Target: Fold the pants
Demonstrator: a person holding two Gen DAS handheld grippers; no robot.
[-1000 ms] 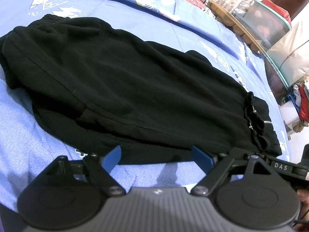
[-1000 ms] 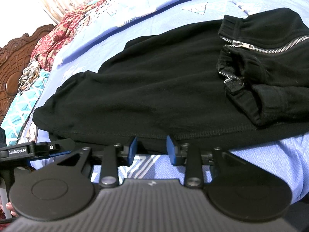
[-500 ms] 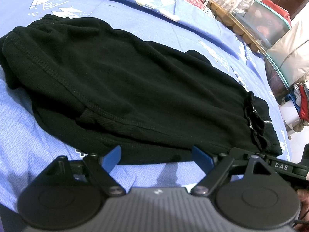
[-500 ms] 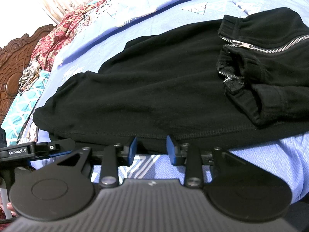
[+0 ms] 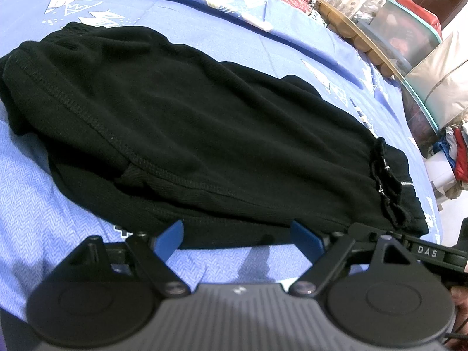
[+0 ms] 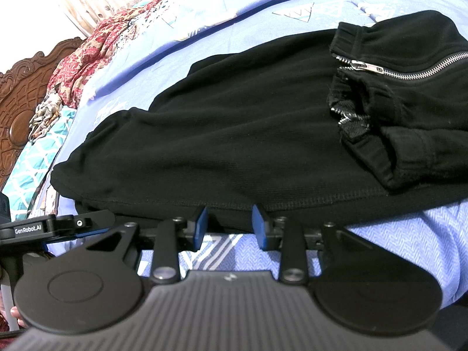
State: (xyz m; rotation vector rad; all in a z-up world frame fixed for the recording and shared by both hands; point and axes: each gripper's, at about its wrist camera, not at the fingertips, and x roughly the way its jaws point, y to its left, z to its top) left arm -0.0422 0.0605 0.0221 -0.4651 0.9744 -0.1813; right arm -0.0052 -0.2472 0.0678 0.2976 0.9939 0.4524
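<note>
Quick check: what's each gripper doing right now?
Left gripper: open, at the near edge of the black pants, holding nothing.
Right gripper: open, narrower gap, holding nothing.

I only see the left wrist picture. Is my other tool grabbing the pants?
Observer: No. The right tool is open, jaws fairly close together, at the near edge of the pants, pinching nothing.
Operator: Is there a zip?
Observer: Yes, a silver zip runs across the folded-over end, on the right.
Operator: What's at the bed's end?
Observer: A carved wooden headboard, at the far left.
</note>
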